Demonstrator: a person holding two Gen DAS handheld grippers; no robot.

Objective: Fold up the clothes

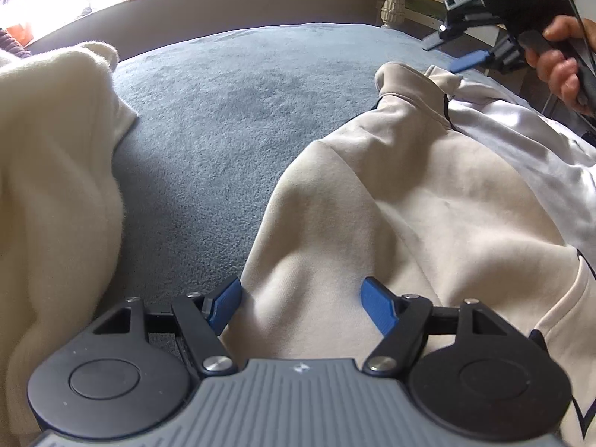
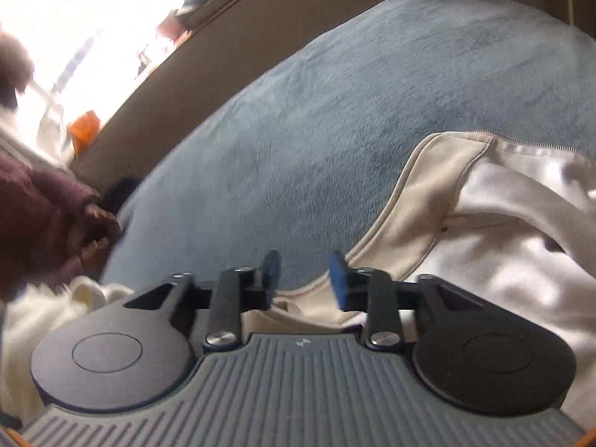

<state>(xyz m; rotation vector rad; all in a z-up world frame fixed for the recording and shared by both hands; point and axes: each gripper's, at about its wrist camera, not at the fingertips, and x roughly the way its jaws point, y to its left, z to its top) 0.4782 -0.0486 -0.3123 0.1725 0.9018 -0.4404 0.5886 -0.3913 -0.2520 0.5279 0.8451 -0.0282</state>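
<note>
Across the whole field lies a blue-grey blanket (image 1: 238, 119), serving as the folding surface; its far edge meets a wall, and a blown-out window hides whatever stands on the sill.

On the blanket's right part lies the beige hoodie (image 1: 391, 193), the garment in hand. It is bunched and humped, not flat, with a pale lining (image 1: 521, 138) turned out on its far side, so I judge the fold barely begun. A zip edge shows in the right wrist view, but which part of the garment it belongs to cannot be told.

A cream garment (image 1: 48, 171) sits heaped at the left, apart from the hoodie, presumably awaiting its turn; its shape is cut off by the frame.

The left gripper (image 1: 300, 307) sits low against the hoodie's near edge, fingers wide apart and straddling a raised ridge of cloth, holding nothing. That placement suits a pinch on the ridge.

The right gripper (image 2: 304, 279) is held up in a hand (image 1: 558, 63) above the hoodie's far side. Its fingers stand partly open with nothing between them, blanket showing through the gap.

A maroon sleeve (image 2: 41, 223) at the left of the right wrist view is motion-blurred; its owner cannot be made out.
</note>
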